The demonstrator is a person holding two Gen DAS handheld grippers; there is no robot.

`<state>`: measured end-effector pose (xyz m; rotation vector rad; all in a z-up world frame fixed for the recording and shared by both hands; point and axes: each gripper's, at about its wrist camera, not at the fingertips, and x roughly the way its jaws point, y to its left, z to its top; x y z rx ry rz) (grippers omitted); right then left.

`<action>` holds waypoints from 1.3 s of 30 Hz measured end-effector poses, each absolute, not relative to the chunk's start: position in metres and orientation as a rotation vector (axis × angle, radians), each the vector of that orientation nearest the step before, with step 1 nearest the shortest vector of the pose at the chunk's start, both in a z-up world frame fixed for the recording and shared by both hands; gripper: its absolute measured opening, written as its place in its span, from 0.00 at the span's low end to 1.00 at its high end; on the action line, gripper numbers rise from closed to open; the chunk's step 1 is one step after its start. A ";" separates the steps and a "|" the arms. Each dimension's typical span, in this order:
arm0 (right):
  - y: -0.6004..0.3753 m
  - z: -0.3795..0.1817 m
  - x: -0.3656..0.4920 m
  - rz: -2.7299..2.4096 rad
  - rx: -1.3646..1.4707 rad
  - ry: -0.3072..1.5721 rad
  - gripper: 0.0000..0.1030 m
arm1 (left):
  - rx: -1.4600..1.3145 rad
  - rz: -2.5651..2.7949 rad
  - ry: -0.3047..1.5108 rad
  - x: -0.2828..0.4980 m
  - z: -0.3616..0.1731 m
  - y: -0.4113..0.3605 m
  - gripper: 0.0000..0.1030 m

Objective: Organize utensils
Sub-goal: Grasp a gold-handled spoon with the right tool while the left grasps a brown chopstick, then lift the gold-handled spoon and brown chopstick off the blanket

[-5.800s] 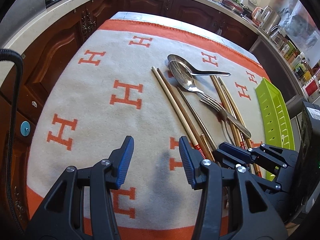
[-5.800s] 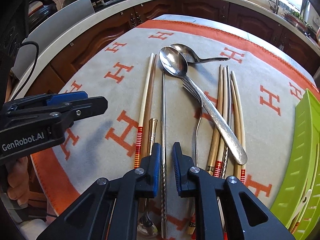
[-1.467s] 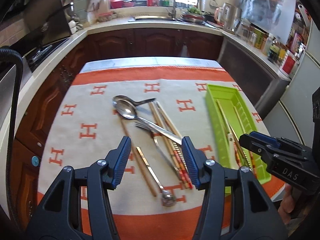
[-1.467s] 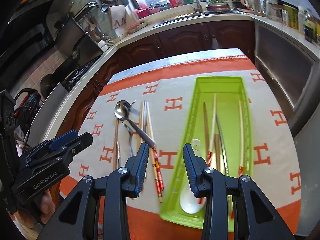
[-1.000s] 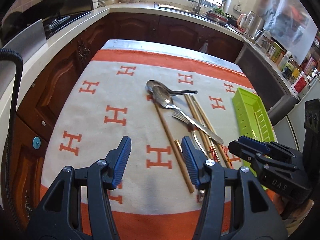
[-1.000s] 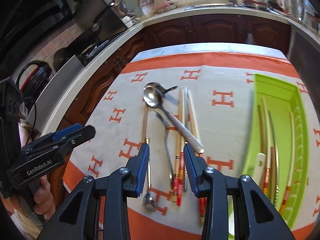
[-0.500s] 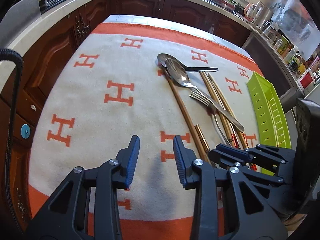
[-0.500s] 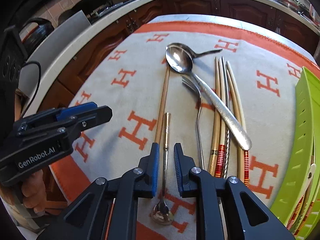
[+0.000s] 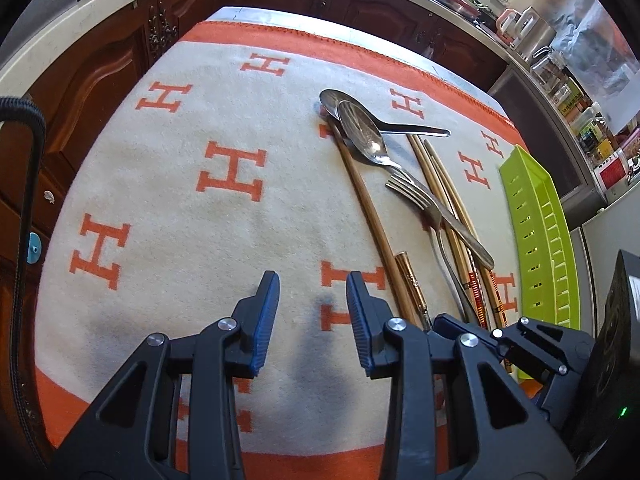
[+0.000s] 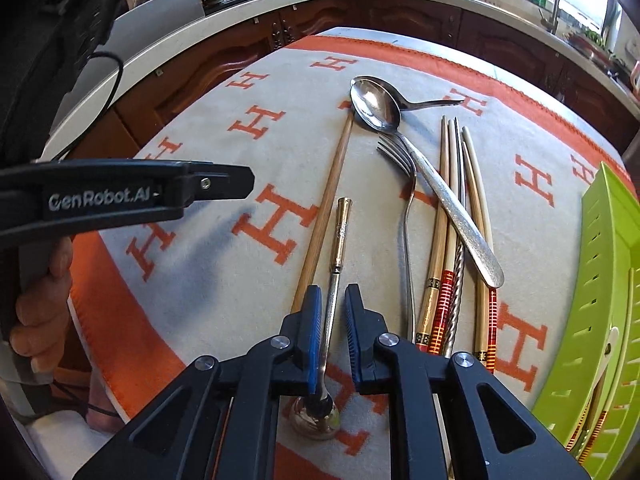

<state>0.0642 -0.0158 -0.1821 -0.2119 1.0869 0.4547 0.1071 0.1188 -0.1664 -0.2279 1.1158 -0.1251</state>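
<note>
Utensils lie on the orange-and-cream H-pattern cloth (image 10: 224, 264): a small spoon with a gold handle (image 10: 338, 240), a lone brown chopstick (image 10: 326, 216), a fork (image 10: 404, 200), a big spoon (image 10: 424, 168), a second spoon (image 10: 424, 103) and several chopsticks (image 10: 452, 216). My right gripper (image 10: 330, 332) sits low over the gold-handled spoon, its narrowly parted jaws straddling the thin stem with a small gap left. My left gripper (image 9: 312, 316) is open and empty over bare cloth, left of the utensils; it also shows in the right wrist view (image 10: 240, 180).
A green slotted tray (image 10: 600, 280) with utensils in it stands at the right edge of the cloth; it also shows in the left wrist view (image 9: 536, 232). Dark wood cabinets (image 9: 120, 60) and a pale counter ring the table.
My right gripper came back from the green tray, dropped to the gold-handled spoon and narrowed its jaws around the stem. My left gripper lowered toward the cloth and narrowed a little.
</note>
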 end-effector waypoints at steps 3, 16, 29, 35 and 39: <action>-0.010 -0.183 0.058 0.440 -0.263 1.064 0.11 | -0.231 -0.132 1.122 0.111 -0.168 0.115 0.31; -0.065 -0.165 0.071 0.421 0.048 1.126 0.03 | -0.245 -0.155 1.186 0.133 -0.178 0.085 0.31; -0.093 -0.150 0.066 0.446 0.159 1.083 0.03 | -0.093 -0.064 1.120 0.134 -0.181 0.054 0.08; -0.098 -0.147 0.060 0.467 0.192 1.065 0.03 | -0.131 -0.073 1.112 0.124 -0.179 0.062 0.04; -0.100 -0.140 0.054 0.479 0.201 1.043 0.03 | -0.123 -0.085 1.091 0.112 -0.171 0.063 0.04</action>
